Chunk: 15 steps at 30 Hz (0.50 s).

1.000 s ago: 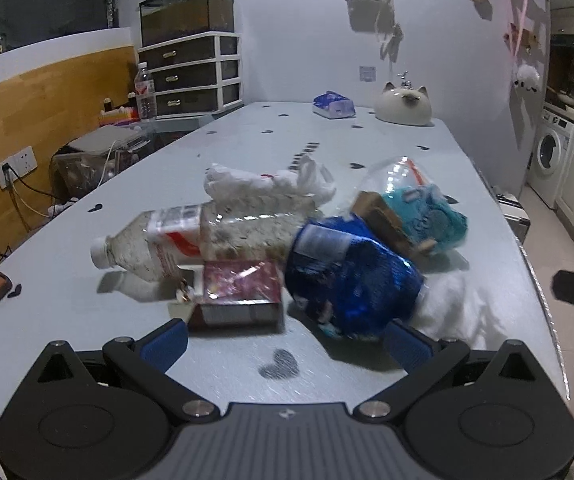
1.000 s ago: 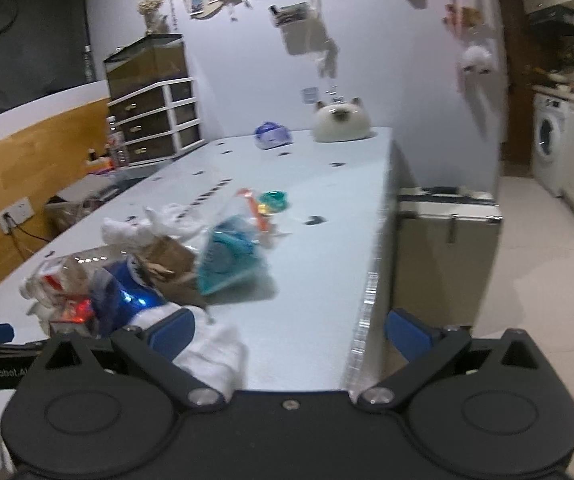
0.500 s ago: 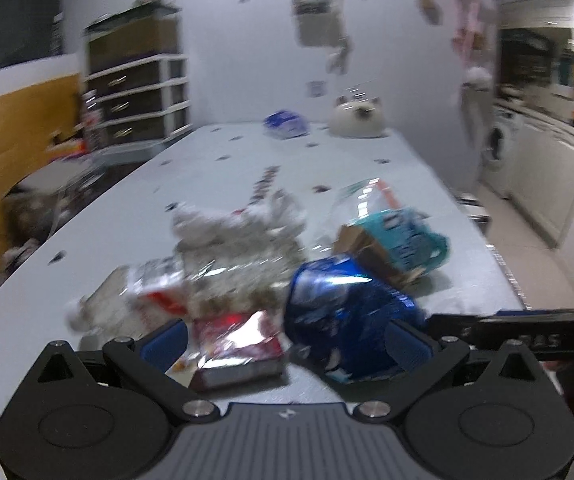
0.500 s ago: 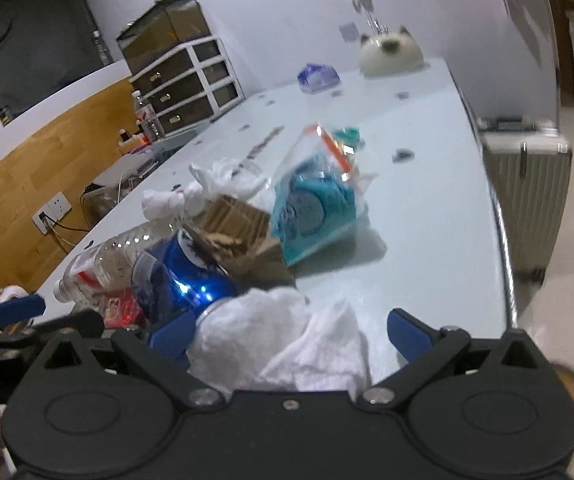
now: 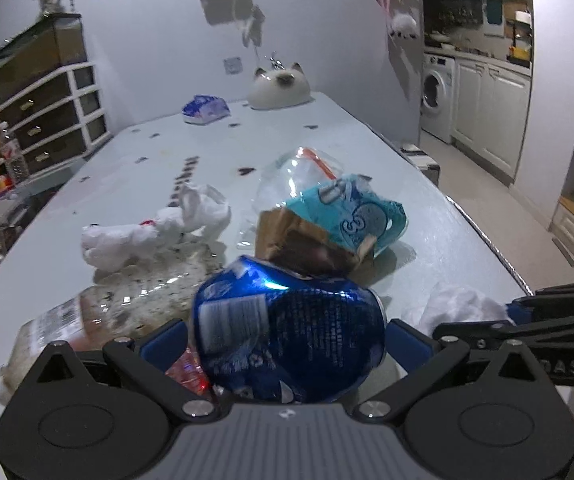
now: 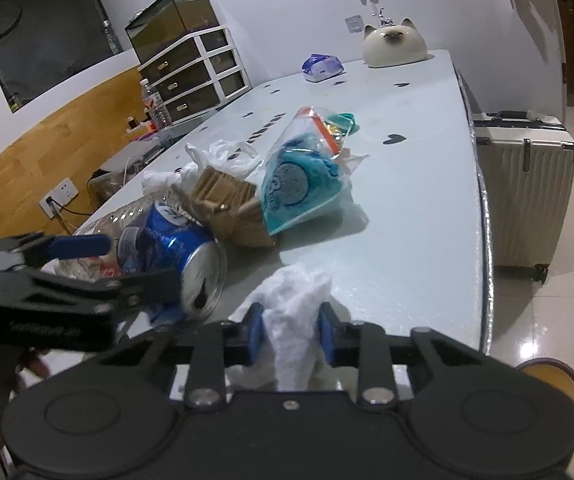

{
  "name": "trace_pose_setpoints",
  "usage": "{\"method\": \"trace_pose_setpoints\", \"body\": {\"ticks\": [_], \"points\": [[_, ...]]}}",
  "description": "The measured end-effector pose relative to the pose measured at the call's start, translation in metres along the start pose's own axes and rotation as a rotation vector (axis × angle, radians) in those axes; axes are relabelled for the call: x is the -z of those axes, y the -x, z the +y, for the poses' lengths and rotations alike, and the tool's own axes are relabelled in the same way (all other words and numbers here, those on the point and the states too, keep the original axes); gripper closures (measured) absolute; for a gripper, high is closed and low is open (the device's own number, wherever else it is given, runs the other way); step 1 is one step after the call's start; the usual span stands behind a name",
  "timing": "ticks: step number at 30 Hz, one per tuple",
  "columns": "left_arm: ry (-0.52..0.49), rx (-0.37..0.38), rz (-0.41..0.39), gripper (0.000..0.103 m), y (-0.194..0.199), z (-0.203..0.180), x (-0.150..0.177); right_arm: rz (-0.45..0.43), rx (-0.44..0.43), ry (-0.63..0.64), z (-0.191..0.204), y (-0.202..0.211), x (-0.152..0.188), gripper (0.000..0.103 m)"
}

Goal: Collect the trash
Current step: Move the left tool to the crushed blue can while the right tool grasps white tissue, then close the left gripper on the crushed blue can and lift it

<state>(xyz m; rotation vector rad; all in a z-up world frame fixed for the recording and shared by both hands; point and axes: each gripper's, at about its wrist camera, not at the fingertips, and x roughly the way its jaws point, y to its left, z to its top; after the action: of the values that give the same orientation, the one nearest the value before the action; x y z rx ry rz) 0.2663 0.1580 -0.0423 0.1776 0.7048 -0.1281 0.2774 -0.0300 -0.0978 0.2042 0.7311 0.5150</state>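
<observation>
White tissue wad (image 6: 295,312) at near table (image 6: 415,208) edge — R gripper (image 6: 290,334) jaws just closed, pinching it. L gripper (image 5: 285,344) wide, straddling blue can (image 5: 287,328) — no pad contact seen.

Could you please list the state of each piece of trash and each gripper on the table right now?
Right gripper: jaws have just been closing, now pinching the white tissue.
Left gripper: open, straddling the blue can, pads not pressing.
Blue can: dented, on its side.
Plastic bottle: lying flat.
Clear zip bag: lying down, teal wrapper inside.
Cardboard piece: crumpled.
White plastic bag: crumpled.
</observation>
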Motion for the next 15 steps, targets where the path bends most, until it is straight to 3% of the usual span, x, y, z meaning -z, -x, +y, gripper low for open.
{"method": "trace_pose_setpoints", "body": {"ticks": [11,15], "points": [[0.02,0.004,0.026,0.0,-0.01,0.001,-0.011,-0.005,-0.024,0.024,-0.001,0.001,0.0,0.082],[0.057,0.058,0.012,0.0,-0.006,0.003,-0.011,-0.049,-0.027,0.046,-0.001,0.006,-0.013,0.085]]}}
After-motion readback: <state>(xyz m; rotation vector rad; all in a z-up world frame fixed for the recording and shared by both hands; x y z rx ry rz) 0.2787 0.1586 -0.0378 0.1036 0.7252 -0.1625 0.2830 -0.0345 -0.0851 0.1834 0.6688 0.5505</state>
